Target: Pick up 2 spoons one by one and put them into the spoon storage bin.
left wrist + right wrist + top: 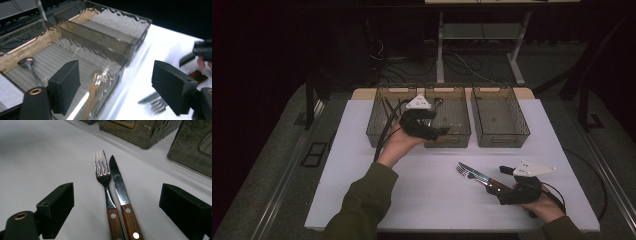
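Fork and knife side by side, both tools wide open

Wood-handled cutlery lies closest: a fork and a knife rest side by side on the white desk, handles touching or nearly so, tips pointing toward the far edge. The right tool sits low near the desk's front right corner, its jaws spread wide on either side of the pair's handles and gripping nothing. Along the far edge stand three smoky see-through bins in a row. The left tool hovers at the front rim of the middle bin, jaws also wide apart and empty. Inside that bin a dark-handled utensil lies on the ribbed floor. The left bin holds some dark pieces too dim to name; the right bin stands just beside the middle one. No writing or brand is legible anywhere.
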The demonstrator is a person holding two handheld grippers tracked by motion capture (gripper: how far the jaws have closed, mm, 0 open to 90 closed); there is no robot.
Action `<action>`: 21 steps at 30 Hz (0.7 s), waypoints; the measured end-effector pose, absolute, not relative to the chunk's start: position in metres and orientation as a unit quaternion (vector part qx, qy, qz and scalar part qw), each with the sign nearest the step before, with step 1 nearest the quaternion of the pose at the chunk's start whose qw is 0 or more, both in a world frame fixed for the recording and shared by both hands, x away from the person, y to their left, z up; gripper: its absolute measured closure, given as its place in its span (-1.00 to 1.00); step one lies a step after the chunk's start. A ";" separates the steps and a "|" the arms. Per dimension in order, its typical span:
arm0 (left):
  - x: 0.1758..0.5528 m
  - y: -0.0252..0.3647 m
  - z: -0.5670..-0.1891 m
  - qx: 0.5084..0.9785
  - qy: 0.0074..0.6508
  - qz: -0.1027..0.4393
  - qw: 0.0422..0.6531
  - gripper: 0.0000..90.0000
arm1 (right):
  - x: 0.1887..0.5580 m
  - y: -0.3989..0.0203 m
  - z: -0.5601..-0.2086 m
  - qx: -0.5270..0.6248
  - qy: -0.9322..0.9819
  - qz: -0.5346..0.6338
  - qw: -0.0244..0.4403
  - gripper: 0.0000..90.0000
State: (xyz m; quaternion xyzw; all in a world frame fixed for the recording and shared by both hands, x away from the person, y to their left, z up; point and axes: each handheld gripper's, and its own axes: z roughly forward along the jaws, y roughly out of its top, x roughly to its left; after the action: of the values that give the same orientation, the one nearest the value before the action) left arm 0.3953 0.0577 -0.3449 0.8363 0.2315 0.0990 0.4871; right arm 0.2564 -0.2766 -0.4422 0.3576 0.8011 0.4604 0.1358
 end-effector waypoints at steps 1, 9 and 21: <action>0.392 0.060 -0.346 0.838 0.230 0.098 0.486 -0.54 | 0.257 -0.277 -0.442 0.358 0.801 0.459 0.136 -0.73; 0.367 0.079 -0.356 0.842 0.226 0.098 0.480 -0.67 | 0.256 -0.277 -0.443 0.360 0.803 0.456 0.136 -0.73; 0.333 0.112 -0.385 0.832 0.242 0.101 0.489 -0.71 | 0.258 -0.277 -0.444 0.364 0.802 0.455 0.132 -0.73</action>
State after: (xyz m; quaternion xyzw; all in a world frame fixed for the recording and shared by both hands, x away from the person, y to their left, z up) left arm 0.3331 0.1116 -0.3851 0.8316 0.2424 0.1009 0.4895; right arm 0.2576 -0.2769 -0.4439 0.3636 0.8019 0.4554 0.1316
